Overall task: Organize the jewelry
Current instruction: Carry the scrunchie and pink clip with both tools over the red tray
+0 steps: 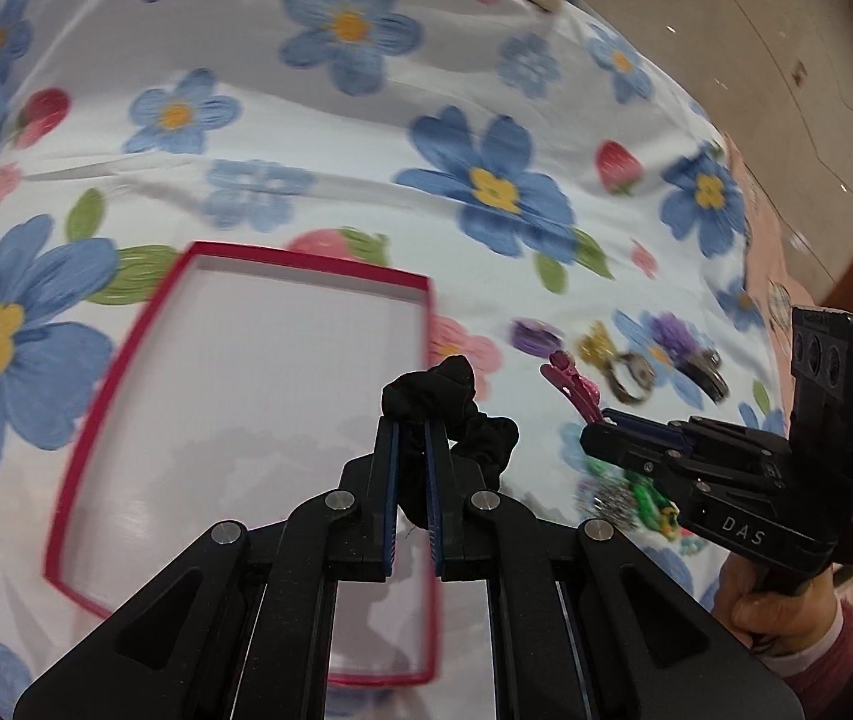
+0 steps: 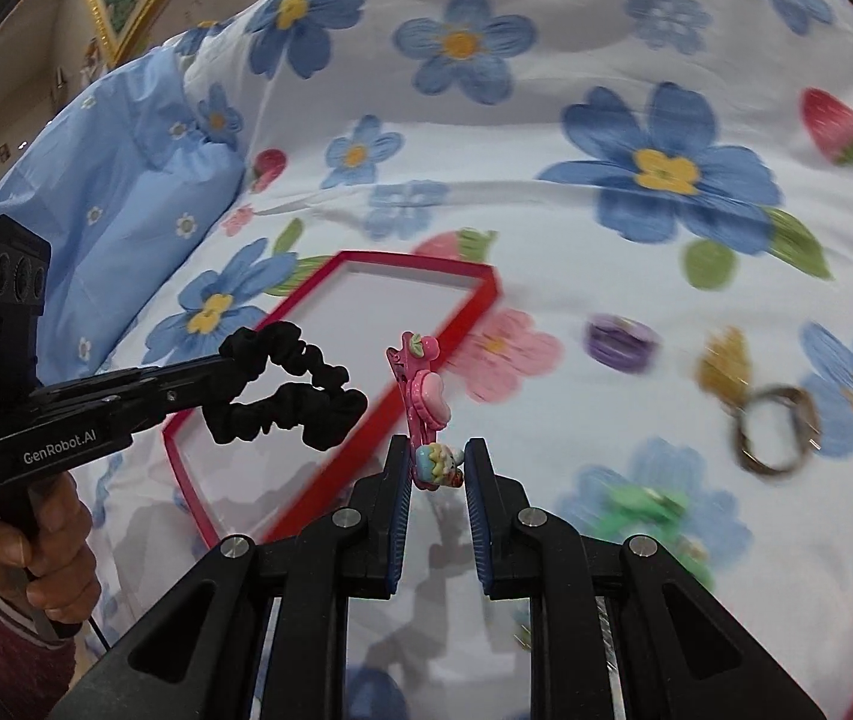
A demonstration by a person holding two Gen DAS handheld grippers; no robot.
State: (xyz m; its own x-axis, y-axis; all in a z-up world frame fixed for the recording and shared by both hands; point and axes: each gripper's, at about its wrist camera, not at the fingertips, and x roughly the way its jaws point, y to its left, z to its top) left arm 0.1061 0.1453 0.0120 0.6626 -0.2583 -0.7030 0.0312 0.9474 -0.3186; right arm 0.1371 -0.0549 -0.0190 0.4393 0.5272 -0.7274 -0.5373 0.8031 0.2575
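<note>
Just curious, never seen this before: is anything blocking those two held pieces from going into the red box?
Nothing visible does. The black scrunchie in the left hand-held gripper and the pink hair clip in the right hand-held gripper hang near the red box, whose white interior looks bare.

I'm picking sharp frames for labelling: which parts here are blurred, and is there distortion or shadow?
Left wrist view: the black scrunchie and left gripper are sharp; the bedsheet and ring smear. Right wrist view: the pink hair clip is crisp, the red tray edge streaks, shadows fall below. Both bulge fisheye-style.
</note>
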